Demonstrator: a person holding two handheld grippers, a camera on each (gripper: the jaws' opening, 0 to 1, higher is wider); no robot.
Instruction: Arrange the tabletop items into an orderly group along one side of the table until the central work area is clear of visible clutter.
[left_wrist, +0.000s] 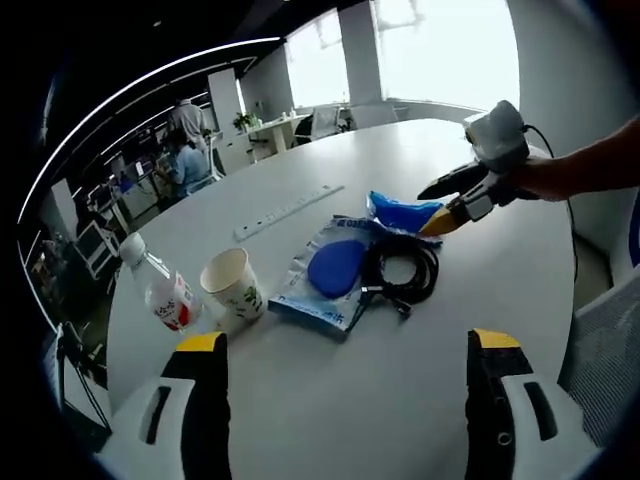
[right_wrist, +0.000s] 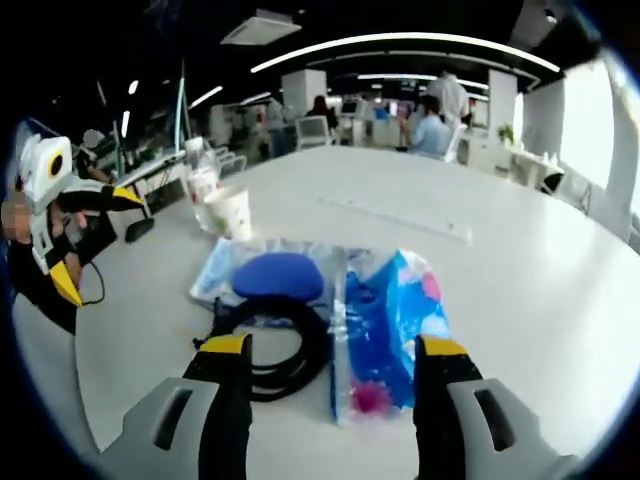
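So, big round white desk (left_wrist: 400, 400) in an open office, people seated and standing at workstations far behind. The clutter sits in one loose cluster near the desk's middle.

Largest item: a clear plastic bag (left_wrist: 325, 270) lying flat with a dark blue oval pad (left_wrist: 337, 267) on or inside it, can't tell which. In the right gripper view the same bag (right_wrist: 215, 270) and pad (right_wrist: 278, 276) lie just ahead of the fingers. Beside it, a second packet (right_wrist: 395, 320), blue with pink print, lying flat, one end between the right gripper's (right_wrist: 330, 365) spread fingers. In the left gripper view that packet (left_wrist: 400, 212) touches the yellow tips of the right gripper (left_wrist: 455, 205), which comes in from the right, held by a hand; fingers apart, not clamped on anything.

A coiled black cable (left_wrist: 402, 268) rests against the bag's edge, overlapping it; in the right gripper view the cable (right_wrist: 280, 345) loops right by the left finger.

A long white power strip (left_wrist: 290, 211) lies apart from the cluster, further out on the desk.

A paper cup (left_wrist: 234, 286) stands upright, just beside a clear bottle (left_wrist: 160, 285) with a red label and white cap, also upright.

The left gripper (left_wrist: 345, 345) hangs over bare desk near the cluster, fingers wide apart, holding nothing.
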